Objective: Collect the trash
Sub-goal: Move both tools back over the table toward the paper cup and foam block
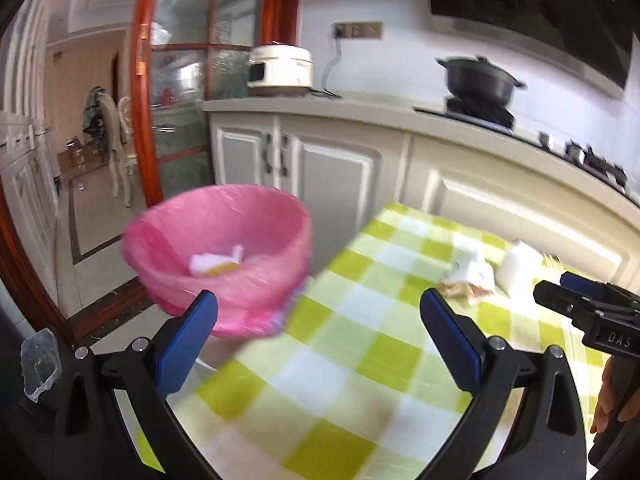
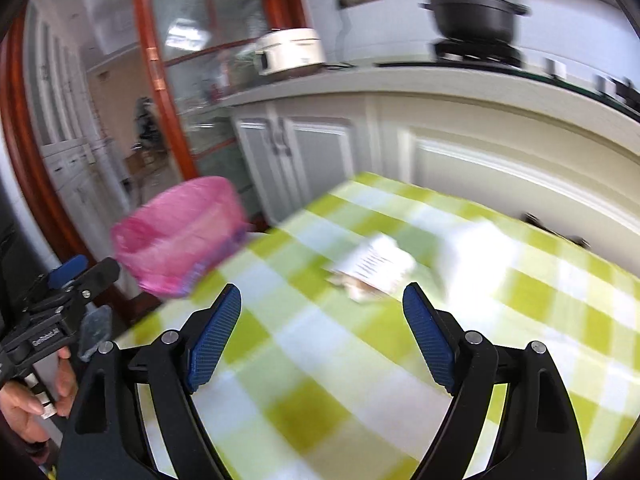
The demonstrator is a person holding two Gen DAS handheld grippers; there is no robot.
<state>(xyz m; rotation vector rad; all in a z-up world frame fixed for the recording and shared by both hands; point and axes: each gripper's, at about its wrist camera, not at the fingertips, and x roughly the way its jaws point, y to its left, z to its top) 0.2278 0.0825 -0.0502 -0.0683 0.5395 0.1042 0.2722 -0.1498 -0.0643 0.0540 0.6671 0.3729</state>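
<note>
Both the left gripper (image 1: 318,330) and right gripper (image 2: 322,330) gape empty. Some scraps already lie in the pink-lined round bin (image 1: 218,258) off the table's left edge; a crumpled, seemingly paper wrapper (image 2: 374,270) remains mid-table.

tablecloth (image 1: 360,344): checked, lime green and white squares with paler green between
bin liner (image 1: 224,240): translucent pink, a purple tint at its lower edge
scrap in the bin (image 1: 218,264): white with a yellow-orange patch
packet on the cloth (image 1: 468,276): white with dark print, tan-brown at its near end
white bag (image 1: 520,268): plain white
left gripper (image 1: 320,332): black frame, blue textured pads
right gripper (image 2: 320,332): black frame, blue textured pads
cabinets (image 1: 340,168): cream frames, grey panels, dark handles
door frame (image 1: 140,80): reddish-brown wood
pot (image 1: 480,78): black
rice cooker (image 1: 280,68): cream-white
</note>
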